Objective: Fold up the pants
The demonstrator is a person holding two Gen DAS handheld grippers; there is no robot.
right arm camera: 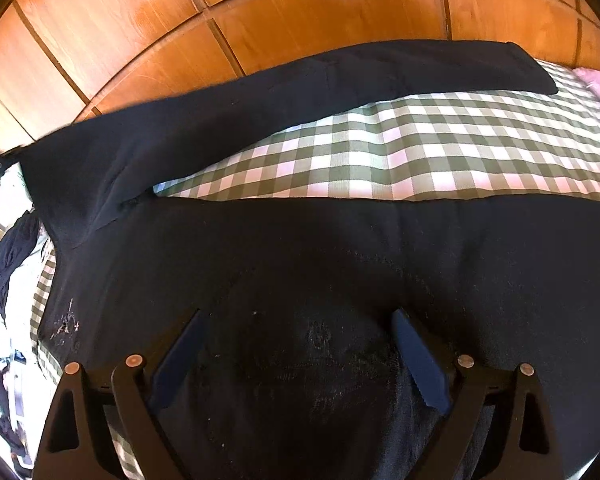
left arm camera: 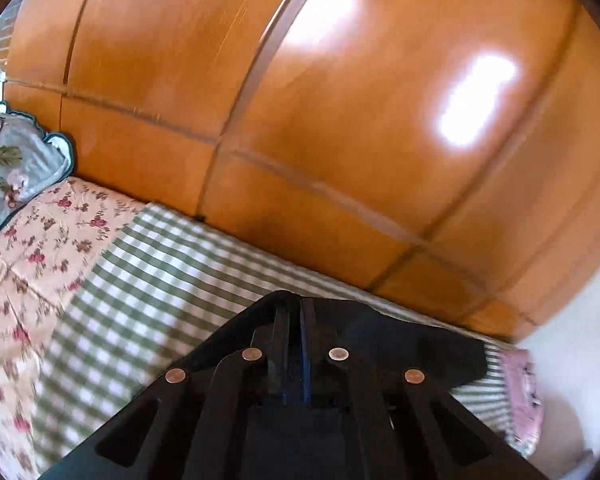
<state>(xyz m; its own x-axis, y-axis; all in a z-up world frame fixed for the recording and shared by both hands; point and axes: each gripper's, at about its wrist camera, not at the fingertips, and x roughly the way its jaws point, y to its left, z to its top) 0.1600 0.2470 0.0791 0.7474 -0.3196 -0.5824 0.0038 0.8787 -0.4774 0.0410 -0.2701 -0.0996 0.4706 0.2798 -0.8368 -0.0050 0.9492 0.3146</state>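
Right wrist view: your right gripper (right arm camera: 296, 354) is spread wide over the black pants (right arm camera: 340, 248) on the checked bed (right arm camera: 420, 148); no readable label. Your left gripper (left arm camera: 296, 320) is pressed together, pinching pants fabric at 3 o'clock.

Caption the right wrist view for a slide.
Open right gripper over black pants spread on a checked bedsheet, one leg angled toward the wooden wardrobe.

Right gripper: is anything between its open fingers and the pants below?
Nothing visible. The right gripper is open directly over the black pants, which lie spread on the checked bedcover, with only bare fabric between its fingers.
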